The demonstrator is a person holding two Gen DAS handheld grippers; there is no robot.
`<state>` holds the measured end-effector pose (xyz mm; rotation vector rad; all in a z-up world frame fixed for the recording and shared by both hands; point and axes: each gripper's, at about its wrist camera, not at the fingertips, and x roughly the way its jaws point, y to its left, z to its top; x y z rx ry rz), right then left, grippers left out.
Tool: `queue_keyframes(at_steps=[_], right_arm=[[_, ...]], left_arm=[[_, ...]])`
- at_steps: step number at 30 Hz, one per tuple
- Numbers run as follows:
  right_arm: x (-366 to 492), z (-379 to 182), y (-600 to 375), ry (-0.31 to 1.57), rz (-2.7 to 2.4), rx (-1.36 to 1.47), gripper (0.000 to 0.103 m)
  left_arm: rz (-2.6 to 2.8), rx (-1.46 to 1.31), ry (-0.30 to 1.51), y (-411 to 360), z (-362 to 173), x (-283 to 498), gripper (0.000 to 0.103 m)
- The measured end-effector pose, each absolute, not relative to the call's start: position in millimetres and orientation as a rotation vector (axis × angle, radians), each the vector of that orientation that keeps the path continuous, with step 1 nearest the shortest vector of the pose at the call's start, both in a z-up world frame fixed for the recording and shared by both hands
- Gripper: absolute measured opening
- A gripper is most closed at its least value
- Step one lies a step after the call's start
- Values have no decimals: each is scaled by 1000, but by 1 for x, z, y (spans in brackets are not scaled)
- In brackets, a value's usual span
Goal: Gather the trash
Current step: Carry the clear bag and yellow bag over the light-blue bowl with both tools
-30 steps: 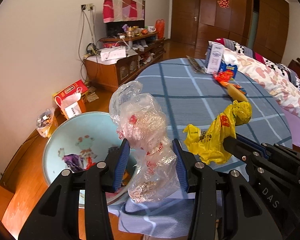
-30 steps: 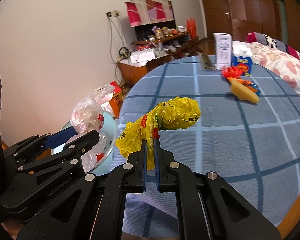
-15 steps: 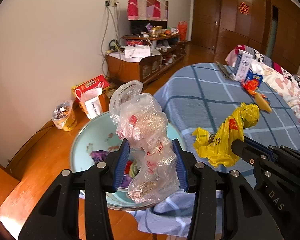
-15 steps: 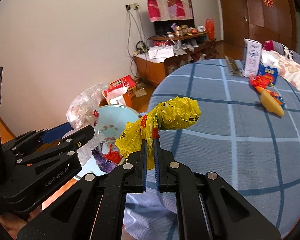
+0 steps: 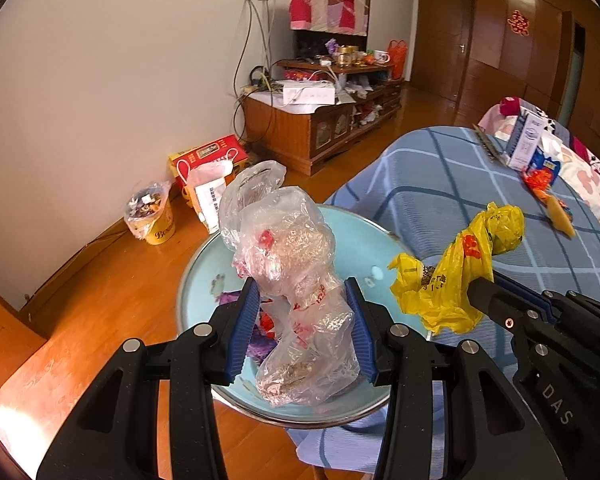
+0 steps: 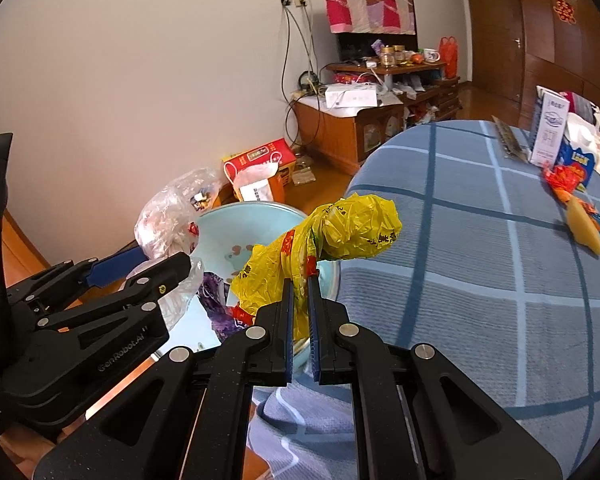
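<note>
Holding one crumpled bag in each hand-held gripper above a pale blue basin.

The left hand-held gripper point(image 5: 302, 328) clamps a clear plastic bag point(image 5: 290, 272) directly over the basin point(image 5: 356, 240), which already holds purple and red wrappers. The right hand-held gripper point(image 6: 300, 320) pinches a yellow plastic bag point(image 6: 324, 244) just right of it, at the near edge of the blue checked bench point(image 6: 480, 272).

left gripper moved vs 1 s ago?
Yes. The left gripper and its clear crumpled plastic bag swung left, off the blue checked table, over the pale blue basin.
</note>
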<state>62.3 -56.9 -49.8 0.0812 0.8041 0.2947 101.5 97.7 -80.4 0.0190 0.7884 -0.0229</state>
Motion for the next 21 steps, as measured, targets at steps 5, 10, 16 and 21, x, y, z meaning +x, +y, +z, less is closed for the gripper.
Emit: queue_keyframes(at_steps=[5,10,16,21], right_arm=[[72,-58,-52,825,307,77,8],[82,-63,-45,842,323,72,8],[93,-72,-35,860,344,39,8],[102,-85,-34,906,349,32,8]], left_arm=[[3,6,805,108,-88,107,43],[18,-2,826,114,-95,113,43],[10,10,854,112,-104,118,43],[11,6,871,112,-110,120,43]])
